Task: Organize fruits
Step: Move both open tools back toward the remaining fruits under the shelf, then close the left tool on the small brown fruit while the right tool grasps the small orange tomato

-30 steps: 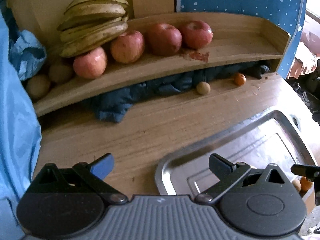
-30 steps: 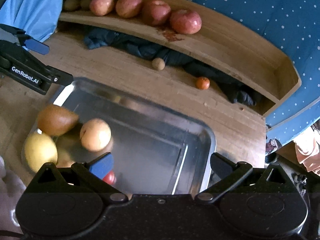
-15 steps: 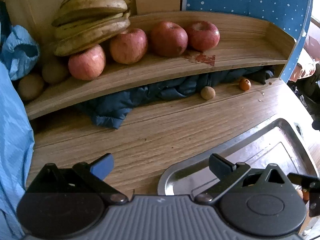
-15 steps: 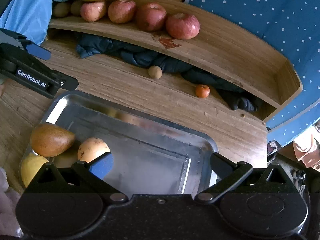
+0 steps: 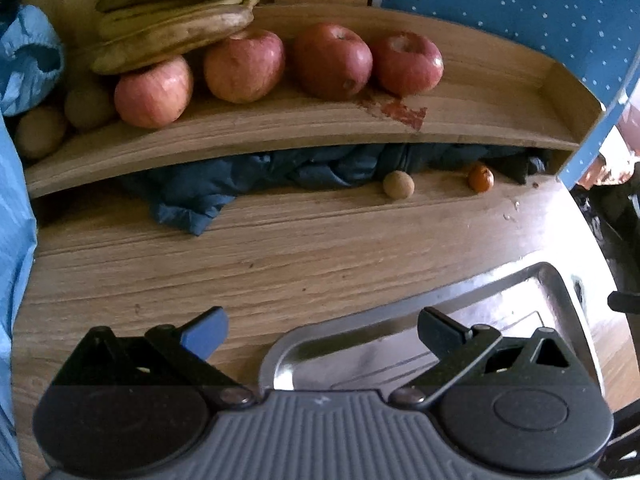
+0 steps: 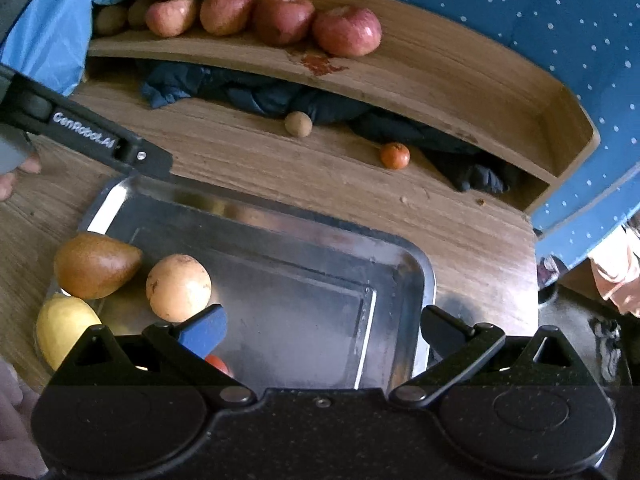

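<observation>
The right gripper [image 6: 322,330] hangs over the near part of a steel tray [image 6: 424,276], its jaws spread wide with nothing between them. In the tray's left end lie a brown pear [image 6: 94,264], a round tan fruit [image 6: 178,286] and a yellow fruit [image 6: 64,330], close together; a small red fruit [image 6: 218,363] peeks out just behind the blue fingertip. The left gripper [image 5: 322,330] is also wide open and empty, poised above the tray's left rim and the wooden tabletop [image 5: 280,248]. Farther back on the tabletop, near the rear edge, a small tan ball-like fruit [image 5: 398,185] and a small orange fruit [image 5: 480,177] lie apart, beside a dark blue cloth [image 5: 240,176] bunched under a raised wooden shelf [image 5: 280,132]. Four red apples [image 5: 330,62] sit in a row on that shelf, with bananas [image 5: 172,12] piled at its left end.
</observation>
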Demonstrator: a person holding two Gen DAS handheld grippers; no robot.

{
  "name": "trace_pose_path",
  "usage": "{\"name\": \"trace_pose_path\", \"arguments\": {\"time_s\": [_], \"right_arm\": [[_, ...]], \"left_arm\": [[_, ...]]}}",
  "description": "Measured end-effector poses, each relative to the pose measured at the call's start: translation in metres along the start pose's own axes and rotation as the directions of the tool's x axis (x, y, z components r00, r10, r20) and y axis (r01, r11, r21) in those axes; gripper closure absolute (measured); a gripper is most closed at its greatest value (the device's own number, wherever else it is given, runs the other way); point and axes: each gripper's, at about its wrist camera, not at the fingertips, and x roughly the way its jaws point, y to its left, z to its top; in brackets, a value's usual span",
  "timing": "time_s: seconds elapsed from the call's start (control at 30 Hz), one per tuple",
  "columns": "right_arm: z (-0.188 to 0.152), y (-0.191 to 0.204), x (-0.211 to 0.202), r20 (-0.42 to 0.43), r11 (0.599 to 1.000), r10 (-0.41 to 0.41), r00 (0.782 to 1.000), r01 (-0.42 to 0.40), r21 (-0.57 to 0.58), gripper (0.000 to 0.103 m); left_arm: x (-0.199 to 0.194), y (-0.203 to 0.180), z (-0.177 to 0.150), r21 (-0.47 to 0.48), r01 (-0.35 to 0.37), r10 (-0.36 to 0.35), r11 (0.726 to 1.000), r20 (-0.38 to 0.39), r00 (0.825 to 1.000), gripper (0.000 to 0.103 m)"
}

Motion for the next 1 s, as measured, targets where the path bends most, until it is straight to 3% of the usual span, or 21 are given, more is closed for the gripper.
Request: {"name": "trace_pose_path", "arguments": {"time_s": [0.2,0.57,1.0], "right_arm": [[0.009,-0.016,0.012,0.028,0.998,0.043,0.999,-0.042,-0.038,0.001],[0.024,-0.058,0.037,0.081,1.000,-0.017,0.997,0.017,-0.002,0.001],[0.054,-0.082,0.068,0.138,0.999,0.028,0.990,-0.034,0.039,0.010]], "left_arm": [[0.002,-0.011,0.007,-0.027,-0.016,0.016,1.000,-0.007,1.000,0.000],[0.027,-0.035,0.034,-0.038,-0.030,0.031,0.999,0.020,0.999,0.000],[0.056,-0.049,0.064,-0.087,-0.049,0.052,0.995,0.035,0.998,0.000]]}}
